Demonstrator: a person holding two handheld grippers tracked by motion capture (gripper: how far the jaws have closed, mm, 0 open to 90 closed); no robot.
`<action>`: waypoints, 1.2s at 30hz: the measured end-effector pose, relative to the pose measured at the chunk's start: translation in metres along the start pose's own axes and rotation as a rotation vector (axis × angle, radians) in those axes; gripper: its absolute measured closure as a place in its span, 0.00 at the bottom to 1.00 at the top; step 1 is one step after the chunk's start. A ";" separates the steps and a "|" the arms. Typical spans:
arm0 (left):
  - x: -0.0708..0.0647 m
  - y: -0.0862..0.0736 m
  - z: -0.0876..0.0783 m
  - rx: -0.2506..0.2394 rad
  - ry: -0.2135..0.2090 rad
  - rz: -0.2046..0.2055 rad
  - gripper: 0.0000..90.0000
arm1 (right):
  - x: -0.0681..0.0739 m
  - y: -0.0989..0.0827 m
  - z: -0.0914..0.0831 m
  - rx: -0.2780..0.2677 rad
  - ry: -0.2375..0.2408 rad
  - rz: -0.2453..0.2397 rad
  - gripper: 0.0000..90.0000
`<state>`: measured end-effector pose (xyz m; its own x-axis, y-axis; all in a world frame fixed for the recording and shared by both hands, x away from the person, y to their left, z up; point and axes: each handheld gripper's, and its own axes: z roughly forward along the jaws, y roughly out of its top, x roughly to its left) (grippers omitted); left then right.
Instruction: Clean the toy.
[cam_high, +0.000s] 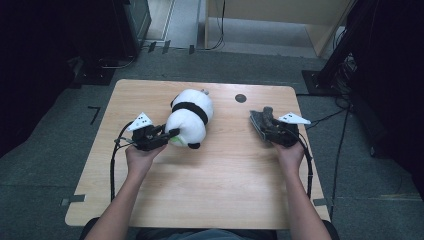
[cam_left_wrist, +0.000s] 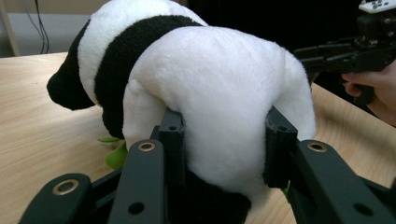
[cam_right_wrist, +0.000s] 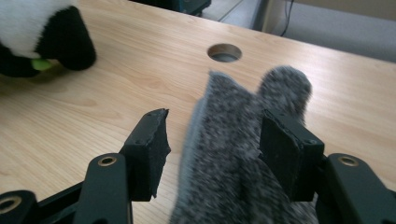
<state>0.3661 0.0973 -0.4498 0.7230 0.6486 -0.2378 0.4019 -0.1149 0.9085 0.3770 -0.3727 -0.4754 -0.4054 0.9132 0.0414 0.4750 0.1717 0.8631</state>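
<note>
Left tongs (cam_left_wrist: 224, 135) clamp the rear of the plush panda (cam_high: 189, 119), which rests mid-bench (cam_high: 215, 185). Right tongs (cam_right_wrist: 212, 149) stand released around a grey fuzzy cloth (cam_right_wrist: 243, 154); one pad touches it, the other stays apart

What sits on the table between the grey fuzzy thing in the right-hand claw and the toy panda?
Nothing visible: bare table lies between the grey fuzzy piece at the right gripper and the panda, which the left gripper squeezes.
</note>
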 end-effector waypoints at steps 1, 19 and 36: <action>0.000 0.000 0.000 0.000 0.001 0.001 0.67 | -0.003 -0.002 0.000 0.010 -0.021 0.007 0.47; 0.000 -0.001 0.001 -0.005 0.007 -0.012 0.67 | -0.025 -0.030 0.024 0.122 -0.109 0.085 0.58; 0.001 -0.001 0.001 -0.008 0.016 -0.032 0.66 | -0.020 -0.031 0.027 0.155 -0.153 0.068 0.90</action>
<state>0.3674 0.0972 -0.4518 0.7011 0.6635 -0.2613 0.4199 -0.0879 0.9033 0.3912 -0.3860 -0.5159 -0.2507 0.9680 0.0100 0.6164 0.1516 0.7727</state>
